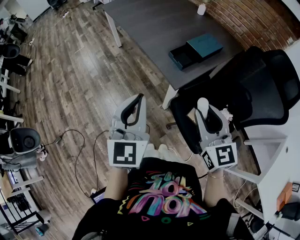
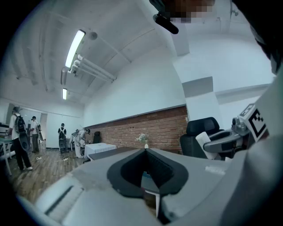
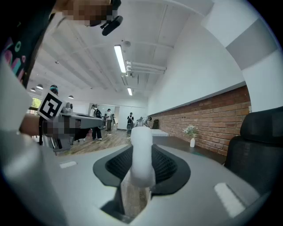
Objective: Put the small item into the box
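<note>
Both grippers are held close to the person's body, above the floor. My right gripper (image 1: 203, 107) (image 3: 141, 154) is shut on a small white rounded item (image 1: 202, 103) (image 3: 142, 150), which sticks out upright past its jaws. My left gripper (image 1: 138, 99) (image 2: 145, 152) is shut with its jaw tips meeting and nothing between them. The box (image 1: 185, 56) lies open on the dark table (image 1: 150, 28) ahead, a dark tray with its teal lid (image 1: 205, 45) beside it. The left gripper view also catches the right gripper (image 2: 223, 140) with the white item (image 2: 204, 141) at the right.
A black office chair (image 1: 262, 86) stands between the right gripper and the table's near corner. A small white vase (image 1: 201, 9) sits at the table's far end. Cables (image 1: 77, 154) trail over the wooden floor. A white desk (image 1: 281, 154) is at the right. Several people (image 2: 20, 137) stand far off.
</note>
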The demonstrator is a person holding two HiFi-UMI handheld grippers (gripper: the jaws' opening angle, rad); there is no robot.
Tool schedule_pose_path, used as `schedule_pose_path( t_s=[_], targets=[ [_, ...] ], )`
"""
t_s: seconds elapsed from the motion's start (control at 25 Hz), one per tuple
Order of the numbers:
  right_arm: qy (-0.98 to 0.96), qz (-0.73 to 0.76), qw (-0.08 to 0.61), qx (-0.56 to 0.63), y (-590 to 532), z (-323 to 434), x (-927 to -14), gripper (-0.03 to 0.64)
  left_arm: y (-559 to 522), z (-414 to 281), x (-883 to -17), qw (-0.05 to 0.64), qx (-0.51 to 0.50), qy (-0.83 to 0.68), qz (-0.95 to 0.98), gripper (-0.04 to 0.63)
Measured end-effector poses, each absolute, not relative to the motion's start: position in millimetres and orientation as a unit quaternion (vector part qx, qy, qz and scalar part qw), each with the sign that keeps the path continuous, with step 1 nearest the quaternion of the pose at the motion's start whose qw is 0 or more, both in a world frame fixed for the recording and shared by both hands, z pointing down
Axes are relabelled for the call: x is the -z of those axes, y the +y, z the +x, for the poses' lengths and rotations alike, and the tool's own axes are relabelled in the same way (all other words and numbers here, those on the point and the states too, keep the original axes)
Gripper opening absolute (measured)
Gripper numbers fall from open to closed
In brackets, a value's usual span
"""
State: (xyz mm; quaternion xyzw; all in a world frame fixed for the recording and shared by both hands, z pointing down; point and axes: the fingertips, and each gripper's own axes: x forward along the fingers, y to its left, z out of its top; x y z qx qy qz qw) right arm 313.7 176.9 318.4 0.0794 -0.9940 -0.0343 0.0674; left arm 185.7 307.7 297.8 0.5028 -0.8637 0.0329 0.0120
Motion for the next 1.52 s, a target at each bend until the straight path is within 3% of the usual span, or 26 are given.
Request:
schedule_pose_path(
  t_s=[0.92, 1.28, 1.52],
  targets=[
    [-0.996, 0.052, 0.064, 0.018, 133.0, 333.1, -336.6, 0.130, 290.8, 206.4, -304.5, 0.016, -0.049, -0.887, 0.459, 0.002],
    [-0.996, 0.027, 0.082, 0.019, 129.2, 259.1, -354.3, 0.130, 277.6, 139.5, -318.9, 0.023, -0.046, -0.889, 0.454, 0.002],
    [-0.996, 0.029, 0.086, 0.018, 117.3, 170.4, -355.9, 0.130, 262.6, 47.8, -315.0, 0.019, -0.045, -0.887, 0.459, 0.002]
  ],
)
